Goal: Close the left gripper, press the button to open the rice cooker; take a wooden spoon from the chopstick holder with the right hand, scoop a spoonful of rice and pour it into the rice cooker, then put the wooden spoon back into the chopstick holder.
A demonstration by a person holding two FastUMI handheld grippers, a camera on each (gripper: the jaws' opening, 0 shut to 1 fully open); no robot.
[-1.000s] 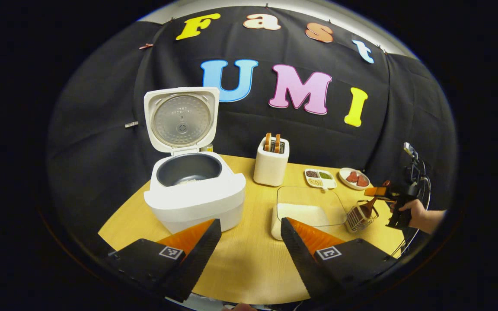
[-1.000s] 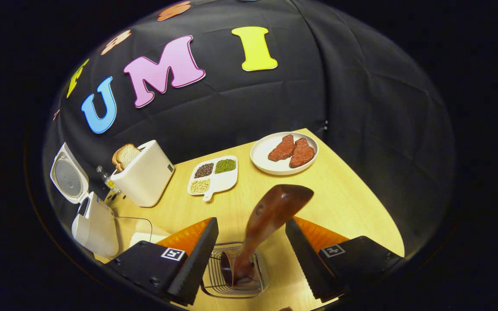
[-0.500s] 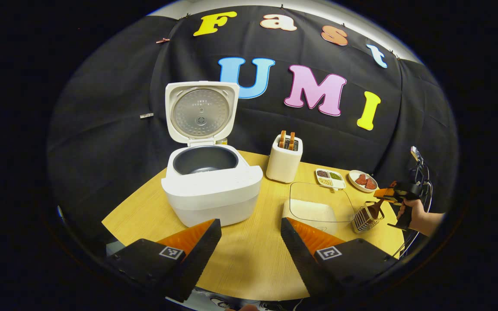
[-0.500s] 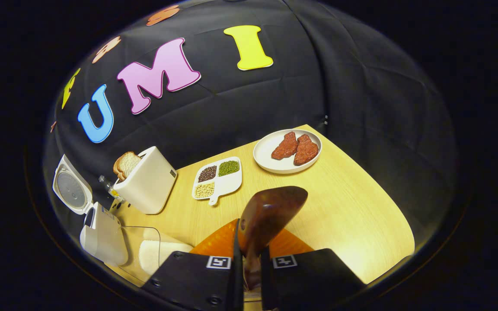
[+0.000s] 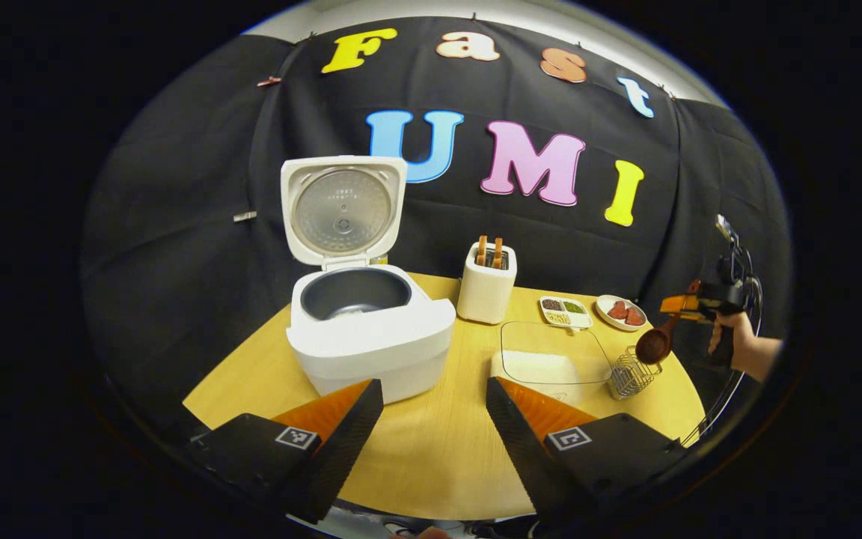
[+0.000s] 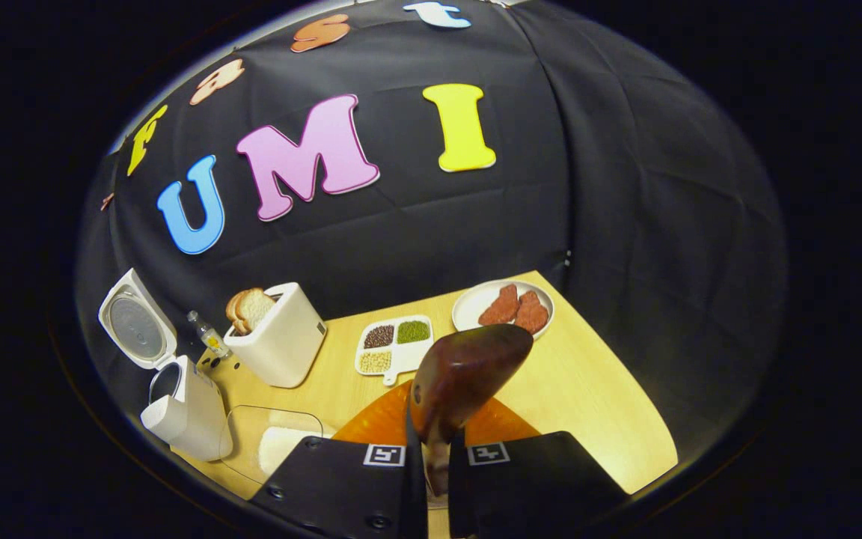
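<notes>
Since rice cooker already stands lid-up on tabletop, left hand-held gripper hangs released before it, fingers spread, holding nothing. Right of cooker: rice container, then chopstick holder; wooden spoon just above holder, lifted clear for scooping.

Right gripper view: right hand-held gripper clenched on spoon handle, bowl forward; cooker far left.
</notes>
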